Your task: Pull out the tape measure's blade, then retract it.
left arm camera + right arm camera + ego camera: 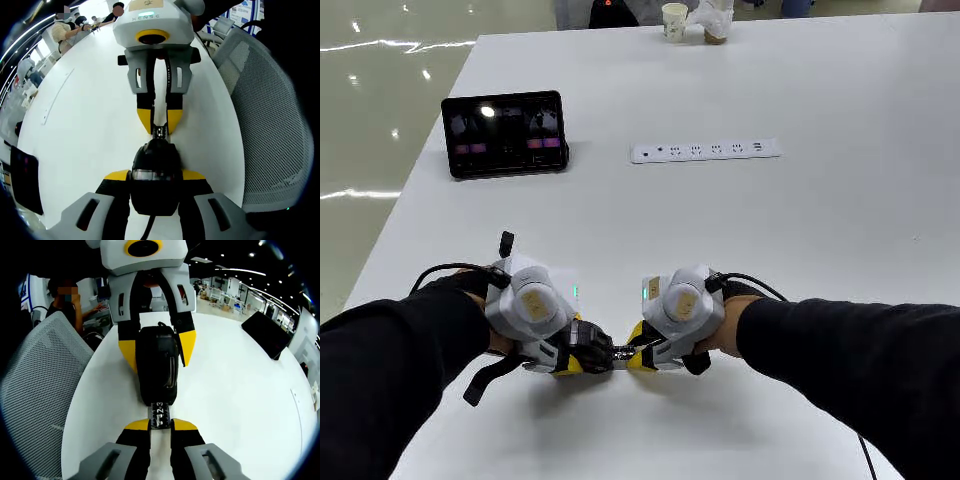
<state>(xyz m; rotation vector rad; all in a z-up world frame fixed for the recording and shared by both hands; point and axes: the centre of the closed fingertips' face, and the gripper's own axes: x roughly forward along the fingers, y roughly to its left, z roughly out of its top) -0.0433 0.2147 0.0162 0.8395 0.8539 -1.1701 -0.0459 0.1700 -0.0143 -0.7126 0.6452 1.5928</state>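
- left gripper (pixel 155 175) clamped round tape measure (pixel 157 365) case, 6 o'clock on bench (pixel 720 230)
- right gripper (pixel 160 425) pinched onto blade (pixel 160 415), short stub out
- pull looks barely started; rest of the pull and the retract left

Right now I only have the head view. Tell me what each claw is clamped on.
Observer: The left claw grips the black tape measure case across its sides.
Operator: Now report the right one.
Observer: The right claw is shut on the blade, just outside the case mouth.
Operator: Read me the blade's markings.
Observer: The digits 2 and 3 show on the short exposed stretch.
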